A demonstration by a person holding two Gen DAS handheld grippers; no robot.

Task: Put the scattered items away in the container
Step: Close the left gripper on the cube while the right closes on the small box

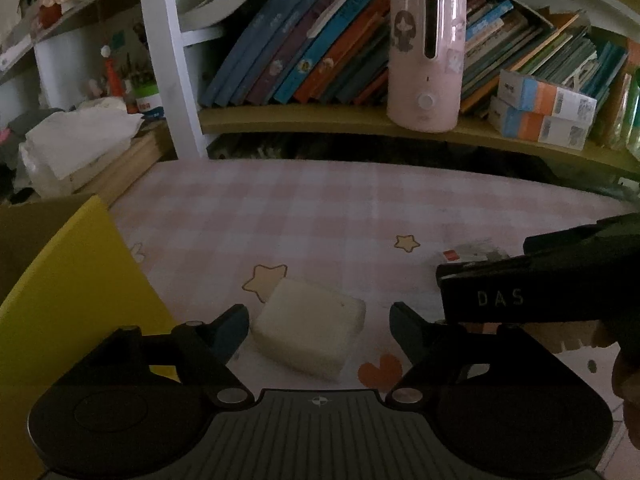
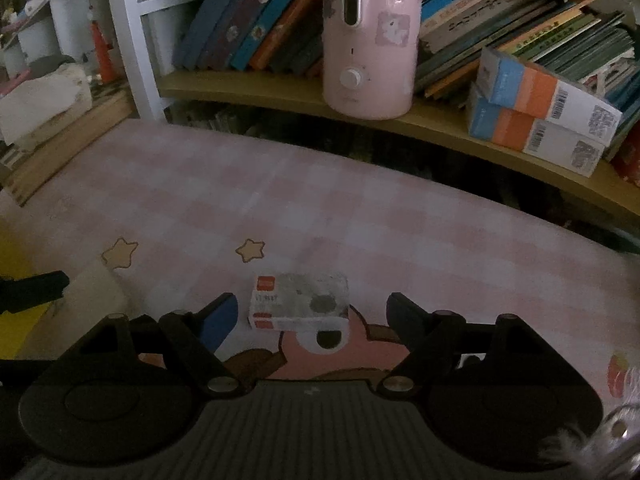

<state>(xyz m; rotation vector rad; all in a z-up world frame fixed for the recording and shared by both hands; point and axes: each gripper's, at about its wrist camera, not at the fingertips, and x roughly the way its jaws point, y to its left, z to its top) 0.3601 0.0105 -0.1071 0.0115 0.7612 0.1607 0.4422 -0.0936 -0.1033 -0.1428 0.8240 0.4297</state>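
Left gripper (image 1: 318, 328): jaws spread wide, straddling a cream block (image 1: 310, 332) that lay flat on the checked worktop (image 1: 320, 208), apparently lined up for a pinch. Yellow container (image 1: 76, 292) stood just left of it, a short carry away. Right gripper (image 2: 310, 320): jaws likewise apart and empty, framing a small printed box (image 2: 298, 306) lying near the block.

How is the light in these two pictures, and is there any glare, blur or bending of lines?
Left wrist view: dim, strong fisheye, the shelf board bows; the white block stays readable. Right wrist view: equally dim, glare streaks on the pink humidifier, soft print on the small box, a blurred pale object at the lower right edge.
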